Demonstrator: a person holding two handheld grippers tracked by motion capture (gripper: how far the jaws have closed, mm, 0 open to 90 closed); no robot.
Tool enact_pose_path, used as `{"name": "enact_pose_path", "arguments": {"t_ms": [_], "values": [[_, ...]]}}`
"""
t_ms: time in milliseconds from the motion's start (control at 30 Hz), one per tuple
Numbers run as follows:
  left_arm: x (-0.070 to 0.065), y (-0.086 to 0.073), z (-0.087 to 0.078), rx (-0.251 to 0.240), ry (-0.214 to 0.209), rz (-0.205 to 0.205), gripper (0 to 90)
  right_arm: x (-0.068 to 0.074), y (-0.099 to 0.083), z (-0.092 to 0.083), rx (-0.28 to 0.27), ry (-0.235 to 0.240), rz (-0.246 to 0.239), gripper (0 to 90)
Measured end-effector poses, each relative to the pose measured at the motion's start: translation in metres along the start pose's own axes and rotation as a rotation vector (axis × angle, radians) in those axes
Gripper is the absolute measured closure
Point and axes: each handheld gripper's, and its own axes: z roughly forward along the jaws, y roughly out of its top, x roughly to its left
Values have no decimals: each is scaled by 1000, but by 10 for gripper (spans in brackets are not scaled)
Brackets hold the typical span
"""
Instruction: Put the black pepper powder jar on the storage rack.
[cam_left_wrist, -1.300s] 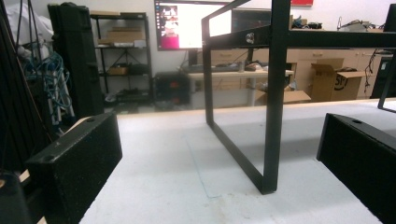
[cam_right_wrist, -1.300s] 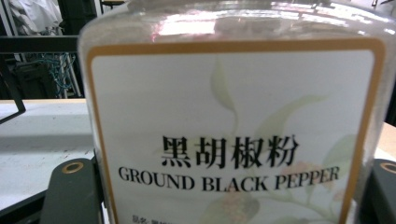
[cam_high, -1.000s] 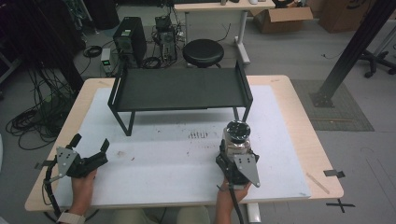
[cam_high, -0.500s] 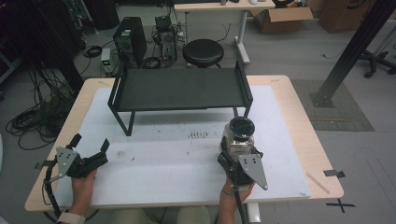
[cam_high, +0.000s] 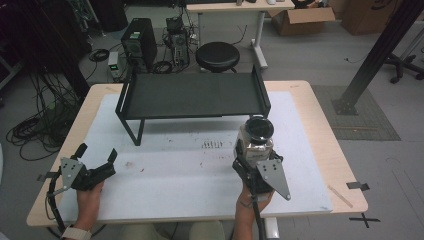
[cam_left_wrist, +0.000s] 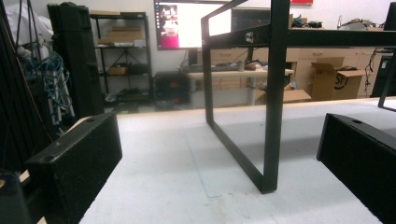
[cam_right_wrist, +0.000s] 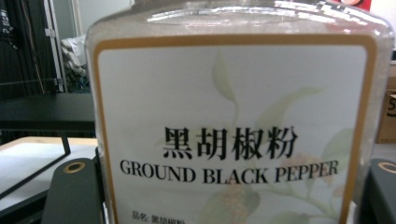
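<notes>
Right gripper (cam_high: 254, 161) is clamped on the ground black pepper jar (cam_high: 255, 141), jaws closed down onto its sides. In the right gripper view the jar label (cam_right_wrist: 233, 140) faces the camera square on, with a black jaw at either bottom corner, so the grip sits low on the body and the jar stays upright. Black lid (cam_high: 259, 128) is up and still on. In the high view the jar sits at about 4 o'clock on the white mat (cam_high: 175, 175), just in front of the right end of the black shelf rack (cam_high: 192, 95), apart from it. Judged lifted clear of the mat, though the frames do not show the gap under it. Upright low hold makes sense for setting it on the rack's flat top, which sits at 12 o'clock from the jar; that is my guess at the aim.

Left gripper (cam_high: 95, 160) rests at 8 o'clock on the mat, jaws spread wide, holding nothing. Left gripper view looks along the mat at the rack's near leg (cam_left_wrist: 273, 116), nothing between the jaws. Parked out of the way, likely so the right hand has free room.

Rack top is bare. Wooden table (cam_high: 320, 130) edge shows round the mat. Stool (cam_high: 217, 56) and computer tower (cam_high: 139, 44) stand on the floor beyond at 12 o'clock.
</notes>
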Motion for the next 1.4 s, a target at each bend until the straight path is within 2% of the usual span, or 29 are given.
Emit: {"name": "enact_pose_path", "arguments": {"t_ms": [633, 933, 1400], "values": [[0, 0, 0, 0, 0, -4, 4, 8, 31, 12, -51, 43, -1, 257], [0, 0, 0, 1, 0, -1, 4, 17, 43, 22, -74, 65, -2, 257], [0, 0, 0, 4, 0, -3, 4, 34, 69, 48, -109, 94, -5, 257]]}}
